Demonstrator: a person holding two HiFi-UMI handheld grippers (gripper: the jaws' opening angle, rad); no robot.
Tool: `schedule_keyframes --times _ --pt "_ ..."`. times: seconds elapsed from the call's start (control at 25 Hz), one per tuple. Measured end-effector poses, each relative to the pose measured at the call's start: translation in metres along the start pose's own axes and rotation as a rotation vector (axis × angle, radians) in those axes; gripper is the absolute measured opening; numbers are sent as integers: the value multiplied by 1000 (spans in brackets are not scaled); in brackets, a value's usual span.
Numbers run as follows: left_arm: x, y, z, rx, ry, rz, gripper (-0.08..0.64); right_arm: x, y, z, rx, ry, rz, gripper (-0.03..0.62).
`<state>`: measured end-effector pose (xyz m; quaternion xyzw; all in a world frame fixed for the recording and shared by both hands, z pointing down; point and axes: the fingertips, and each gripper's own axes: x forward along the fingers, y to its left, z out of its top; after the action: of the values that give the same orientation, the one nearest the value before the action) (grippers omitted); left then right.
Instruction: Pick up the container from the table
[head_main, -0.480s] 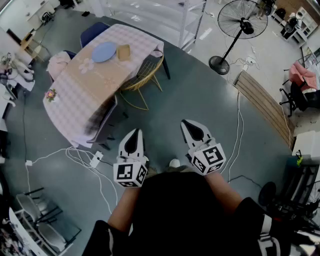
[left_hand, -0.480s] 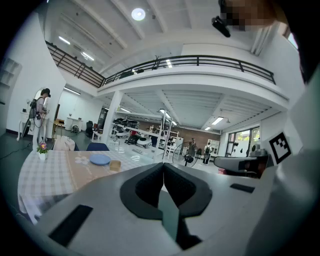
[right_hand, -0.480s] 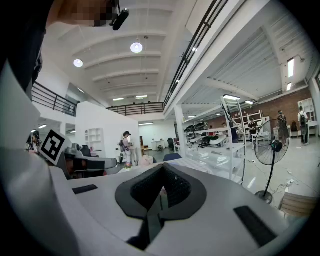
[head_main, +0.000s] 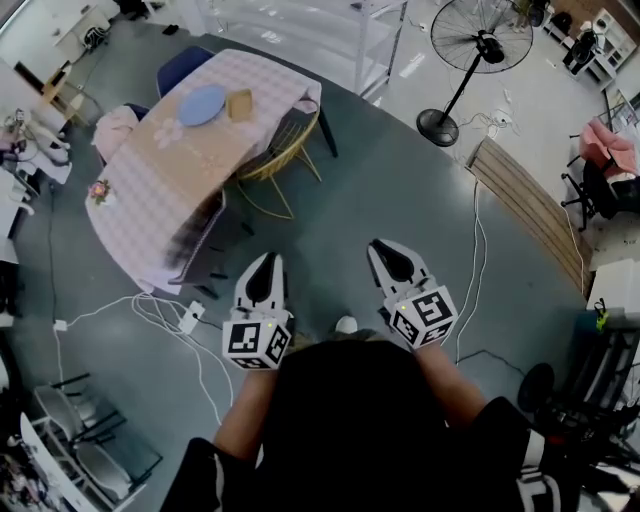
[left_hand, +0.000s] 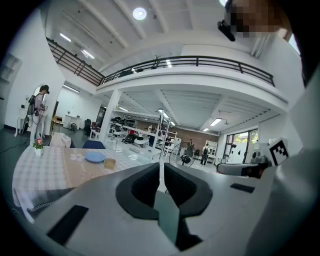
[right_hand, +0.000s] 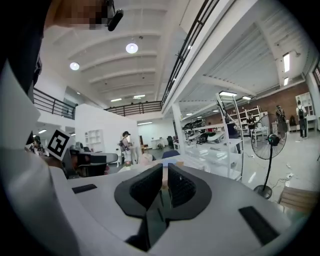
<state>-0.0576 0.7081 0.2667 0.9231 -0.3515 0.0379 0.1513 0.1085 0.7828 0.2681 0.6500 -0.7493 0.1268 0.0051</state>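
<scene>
Left gripper (head_main: 266, 262) and right gripper (head_main: 386, 248): jaws together, empty, over the grey floor (head_main: 400, 190). The container (head_main: 240, 104) sits beside a blue plate (head_main: 201, 104) at the checked-cloth table's (head_main: 150, 190) far end, well apart from both.

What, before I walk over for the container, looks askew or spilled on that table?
Nothing stands out on the pink-checked table: the round blue plate and small tan container sit flat, side by side. Only loose white cables sprawl on the grey floor nearby.

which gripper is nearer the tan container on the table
Left. The left gripper is well short of the container; the right gripper is farther off, out to the right.
</scene>
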Motion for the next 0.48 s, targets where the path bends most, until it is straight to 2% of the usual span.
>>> schedule_keyframes --times 0.12,0.16,0.2,0.24,0.48 --pt "4 -2 -6 -21 14 -9 11 -4 -8 -7 0 30 1 14" --pt "7 -3 -10 -29 26 -17 30 -3 -10 -10 4 39 6 59" --pt "10 -4 -14 -34 40 -27 97 -3 -12 -14 11 49 16 113" --pt "13 -4 -18 -34 54 -33 133 -2 -13 -17 17 57 26 146" --pt "29 -1 -33 -43 73 -18 133 -1 -24 -25 31 65 53 149"
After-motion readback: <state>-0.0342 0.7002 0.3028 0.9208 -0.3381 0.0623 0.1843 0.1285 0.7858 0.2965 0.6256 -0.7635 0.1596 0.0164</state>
